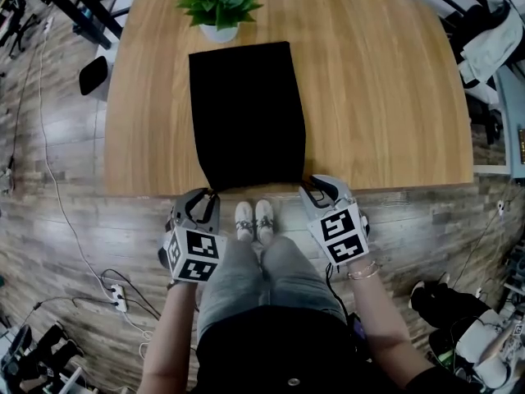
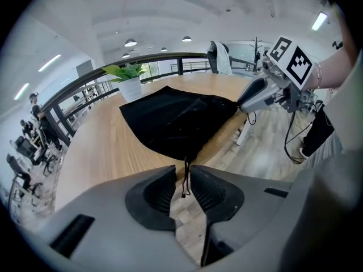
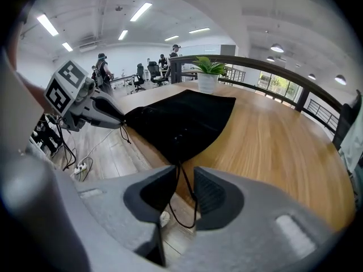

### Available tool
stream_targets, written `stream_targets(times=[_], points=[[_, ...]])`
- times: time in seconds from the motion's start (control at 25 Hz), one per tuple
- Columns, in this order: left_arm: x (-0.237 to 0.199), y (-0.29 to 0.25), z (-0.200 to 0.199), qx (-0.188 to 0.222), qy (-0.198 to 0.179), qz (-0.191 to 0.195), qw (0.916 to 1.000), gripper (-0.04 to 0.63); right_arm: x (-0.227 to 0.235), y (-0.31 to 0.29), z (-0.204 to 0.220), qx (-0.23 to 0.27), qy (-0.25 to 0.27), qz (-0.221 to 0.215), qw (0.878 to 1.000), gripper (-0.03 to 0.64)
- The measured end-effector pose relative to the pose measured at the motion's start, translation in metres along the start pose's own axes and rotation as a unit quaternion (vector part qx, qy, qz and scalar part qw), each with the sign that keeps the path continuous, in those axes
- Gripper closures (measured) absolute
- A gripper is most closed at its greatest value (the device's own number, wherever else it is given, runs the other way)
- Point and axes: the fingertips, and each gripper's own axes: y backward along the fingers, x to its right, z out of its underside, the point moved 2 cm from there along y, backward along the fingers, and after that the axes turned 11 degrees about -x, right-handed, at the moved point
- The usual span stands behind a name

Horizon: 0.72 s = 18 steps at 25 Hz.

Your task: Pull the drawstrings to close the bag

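Observation:
A black drawstring bag (image 1: 246, 113) lies flat on the wooden table (image 1: 377, 97), its mouth at the near edge. My left gripper (image 1: 202, 207) hangs just off the bag's near left corner. In the left gripper view, a thin black drawstring (image 2: 185, 177) dangles in the gap between the jaws of that gripper (image 2: 182, 173), touching neither pad. My right gripper (image 1: 317, 190) is at the near right corner. A loop of the other drawstring (image 3: 181, 226) hangs between the jaws of the right gripper (image 3: 184, 175), which stand apart and do not pinch it.
A potted green plant (image 1: 219, 6) stands behind the bag at the far table edge. The person's white shoes (image 1: 253, 220) are on the wood floor under the near edge. Cables and a power strip (image 1: 119, 298) lie at the left; bags and gear (image 1: 459, 318) sit at the right.

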Motion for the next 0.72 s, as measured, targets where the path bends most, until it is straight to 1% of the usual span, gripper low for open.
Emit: stream_targets(times=[0.16,0.36,0.52,0.64,0.68,0.72], points=[[0.0009,-0.0024,0.0002,-0.011,-0.033,-0.019,0.9992,0.505,-0.0007,-0.0060,0.0007,-0.009,0.004,-0.003,1.000,0.520],[0.0027,-0.0045,0.0007,-0.010,-0.051,-0.038,0.9979,0.505,-0.0012,-0.0074,0.0018,-0.007,0.002,-0.004,1.000,0.523],[0.0034,-0.0045,0.0018,-0.004,-0.058,-0.048,0.9972,0.512,-0.0039,-0.0075,0.0023,-0.003,-0.006,0.000,1.000,0.544],[0.0033,-0.0041,0.0008,-0.010,-0.078,-0.049,0.9957,0.514,-0.0058,-0.0067,0.0022,-0.003,0.002,0.009,1.000,0.561],[0.0035,-0.0037,0.0006,-0.011,-0.085,-0.049,0.9951,0.517,-0.0056,-0.0058,0.0024,-0.007,0.009,0.016,1.000,0.575],[0.0037,-0.0034,0.0007,-0.012,-0.091,-0.048,0.9946,0.520,-0.0050,-0.0047,0.0028,-0.011,0.018,0.025,0.999,0.611]])
